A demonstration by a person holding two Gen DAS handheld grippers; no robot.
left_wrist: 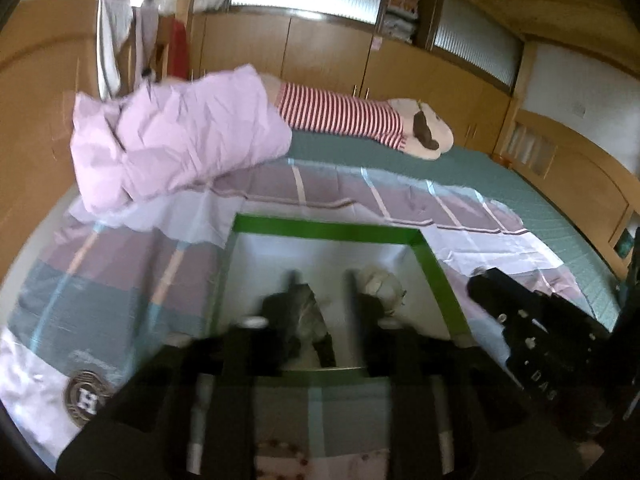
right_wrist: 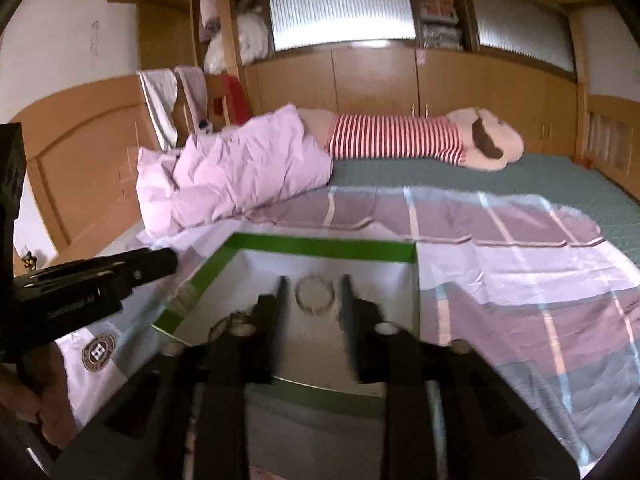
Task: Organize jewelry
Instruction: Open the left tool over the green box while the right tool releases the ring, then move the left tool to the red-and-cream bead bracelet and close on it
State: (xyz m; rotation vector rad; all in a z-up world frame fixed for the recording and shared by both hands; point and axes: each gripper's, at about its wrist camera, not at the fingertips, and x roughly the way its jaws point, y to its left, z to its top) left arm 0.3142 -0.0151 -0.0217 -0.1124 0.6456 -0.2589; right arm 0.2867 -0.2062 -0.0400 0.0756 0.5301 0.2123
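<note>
A shallow box with green rim [left_wrist: 332,229] and pale floor lies on the bed; it also shows in the right wrist view [right_wrist: 328,245]. My left gripper [left_wrist: 322,280] is open over the box, with a blurred grey beaded piece [left_wrist: 310,316] between its fingers and a pale bead bracelet [left_wrist: 380,280] by the right finger. My right gripper [right_wrist: 312,280] is open over the box, and a round bead bracelet [right_wrist: 314,294] lies on the floor between its fingertips. Another dark piece of jewelry [right_wrist: 228,322] lies left of its left finger.
The box sits on a plaid purple, white and grey cloth [right_wrist: 500,240] over a green bed [right_wrist: 520,176]. A pink quilt [right_wrist: 236,176] and a striped plush toy [right_wrist: 400,138] lie behind. Wooden wardrobes [right_wrist: 380,80] line the far wall.
</note>
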